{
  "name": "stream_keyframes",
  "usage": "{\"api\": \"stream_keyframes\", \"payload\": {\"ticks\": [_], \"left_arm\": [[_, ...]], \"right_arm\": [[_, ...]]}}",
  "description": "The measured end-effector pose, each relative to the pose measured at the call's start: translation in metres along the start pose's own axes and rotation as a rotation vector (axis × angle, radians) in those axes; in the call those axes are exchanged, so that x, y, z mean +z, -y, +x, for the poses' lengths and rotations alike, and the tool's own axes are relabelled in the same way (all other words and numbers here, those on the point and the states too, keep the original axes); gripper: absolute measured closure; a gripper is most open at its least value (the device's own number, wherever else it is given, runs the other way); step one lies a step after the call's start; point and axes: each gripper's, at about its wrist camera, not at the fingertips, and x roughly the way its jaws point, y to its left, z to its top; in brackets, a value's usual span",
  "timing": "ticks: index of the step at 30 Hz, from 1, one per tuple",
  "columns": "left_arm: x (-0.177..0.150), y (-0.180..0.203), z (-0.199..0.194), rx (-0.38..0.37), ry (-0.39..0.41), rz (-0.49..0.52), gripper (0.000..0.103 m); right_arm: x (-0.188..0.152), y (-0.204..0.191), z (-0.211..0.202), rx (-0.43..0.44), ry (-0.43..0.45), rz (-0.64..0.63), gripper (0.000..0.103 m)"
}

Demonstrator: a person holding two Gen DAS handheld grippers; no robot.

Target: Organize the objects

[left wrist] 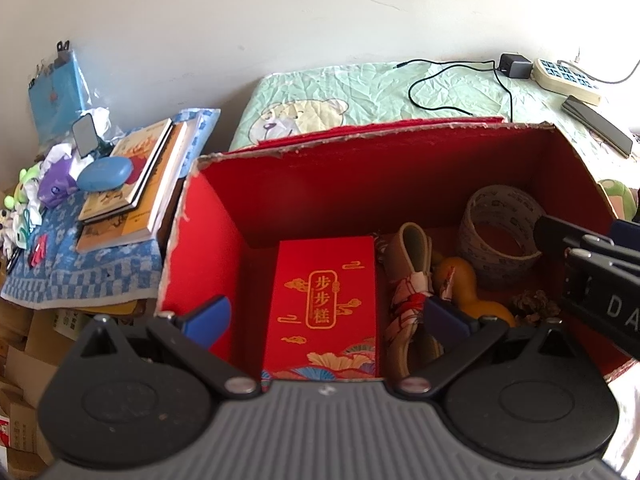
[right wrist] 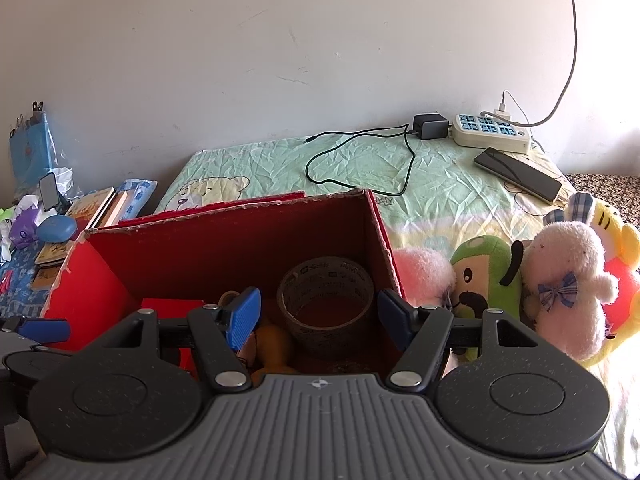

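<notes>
Red box (left wrist: 384, 168) on bed (right wrist: 360, 168), open top. Inside: red packet (left wrist: 324, 300) at left, gourd (left wrist: 456, 276) in middle, tape roll (right wrist: 326, 300) at right rear. Left gripper (left wrist: 326, 316) above box, jaws spread wide, empty. Right gripper (right wrist: 316, 316) above box right half, jaws apart, empty. Bed: green bear-print sheet, power strip (right wrist: 490, 132), charger (right wrist: 430, 126) with black cable, phone (right wrist: 518, 174) near wall. Plush toys (right wrist: 560, 280) just right of box. Books (left wrist: 132, 184) and blue case (left wrist: 105, 174) on blue cloth, left. Plain white wall behind.
</notes>
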Motion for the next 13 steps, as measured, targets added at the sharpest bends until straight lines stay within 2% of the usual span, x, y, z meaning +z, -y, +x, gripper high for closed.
{"api": "stream_keyframes", "payload": {"ticks": [5,13], "left_arm": [[-0.0002,-0.0021,0.0037,-0.014,-0.011,-0.010,0.001],[-0.0004,-0.0010,0.0011,-0.016,0.016,-0.003,0.001]], "right_arm": [[-0.0001,-0.0008,0.0011,0.001,-0.001,-0.011,0.035],[-0.0008,-0.0017,0.0015,0.001,-0.004,-0.011,0.035]]}}
